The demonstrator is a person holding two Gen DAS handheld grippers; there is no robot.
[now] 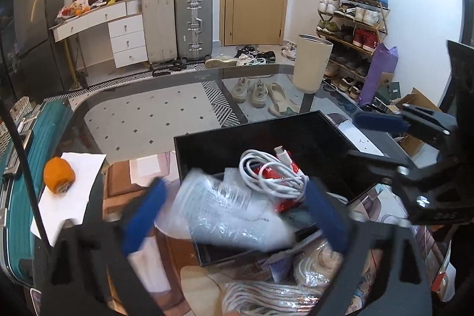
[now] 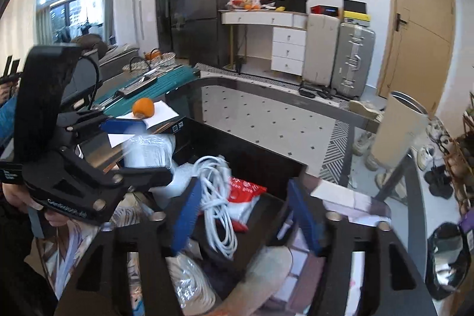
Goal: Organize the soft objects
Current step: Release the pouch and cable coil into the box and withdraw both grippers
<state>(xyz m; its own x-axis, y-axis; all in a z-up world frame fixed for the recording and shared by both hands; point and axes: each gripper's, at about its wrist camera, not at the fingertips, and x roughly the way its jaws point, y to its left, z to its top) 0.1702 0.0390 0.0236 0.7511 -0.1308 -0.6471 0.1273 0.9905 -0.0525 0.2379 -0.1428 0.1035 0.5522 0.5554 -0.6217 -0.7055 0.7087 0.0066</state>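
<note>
left wrist view: the left gripper [image 1: 234, 212] sits over the near end of the black box [image 1: 311, 135] with its blue pads spread wide. a clear plastic bag [image 1: 225, 212] lies between them, blurry, and neither pad seems to press on it, so it reads as let go. the bag hangs half over the box's near wall. behind it in the box is the coiled white cable [image 1: 272, 173] on a red packet [image 1: 284, 203]. this view also gets the orange [image 1: 57, 175] on white paper at left, plus the shoe rack [image 1: 352, 28] and the cream bin [image 1: 311, 64], and the right gripper [image 1: 382, 120] off to the right.

right wrist view: the right gripper [image 2: 243, 215] is loosened too, jaws apart with the white cable between them, not pinched as far as i can see. the red packet shows its print here. the left gripper [image 2: 142, 144] comes in from the left, wide open around the plastic bag. only this view shows the fridge [image 2: 207, 14] and the window [image 2: 74, 17].
</note>
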